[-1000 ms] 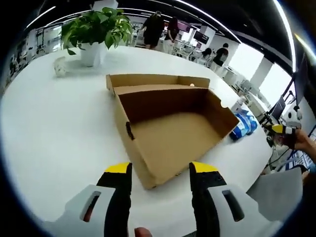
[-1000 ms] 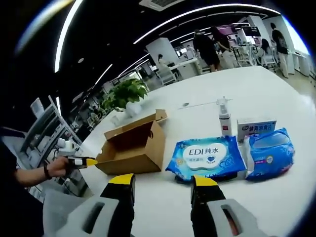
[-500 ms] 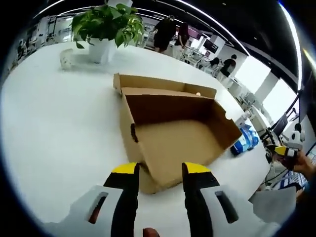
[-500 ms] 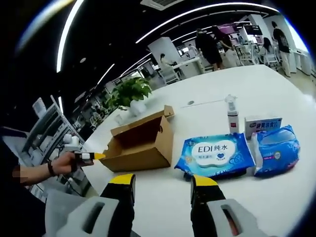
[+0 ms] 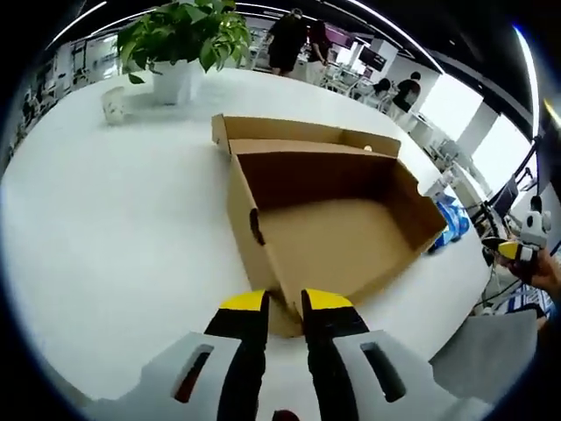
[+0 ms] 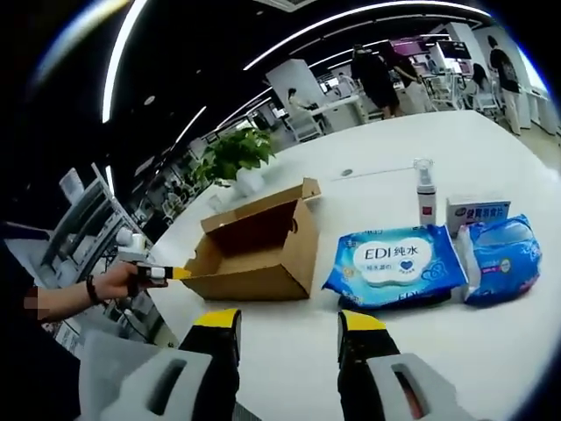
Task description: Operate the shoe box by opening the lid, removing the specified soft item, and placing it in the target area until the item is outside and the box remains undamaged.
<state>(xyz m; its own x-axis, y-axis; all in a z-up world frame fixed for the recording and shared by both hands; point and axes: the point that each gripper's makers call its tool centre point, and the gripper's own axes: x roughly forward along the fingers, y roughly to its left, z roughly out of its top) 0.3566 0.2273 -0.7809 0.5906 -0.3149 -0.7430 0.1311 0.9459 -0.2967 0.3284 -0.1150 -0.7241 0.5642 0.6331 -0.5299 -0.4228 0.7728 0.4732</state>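
While sitting open on the white table (image 5: 105, 219) | one shoe box (image 5: 337, 219), lid folded back | left gripper (image 5: 285, 303) closing onto box's near corner, jaws nearly together | right gripper (image 6: 285, 323) hovering spread, gripping nothing | two wet-wipe packs (image 6: 399, 263), one spray bottle (image 6: 426, 193) lying just beside box

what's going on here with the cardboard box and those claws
A person holds a claw in each hand at a white table. The left claw has its jaws nearly together at the near corner of the open, empty shoe box, apparently pinching its wall. The right claw hangs open over the table, away from the box. Two blue wipe packs lie beside the box, outside it, with a small spray bottle behind them.
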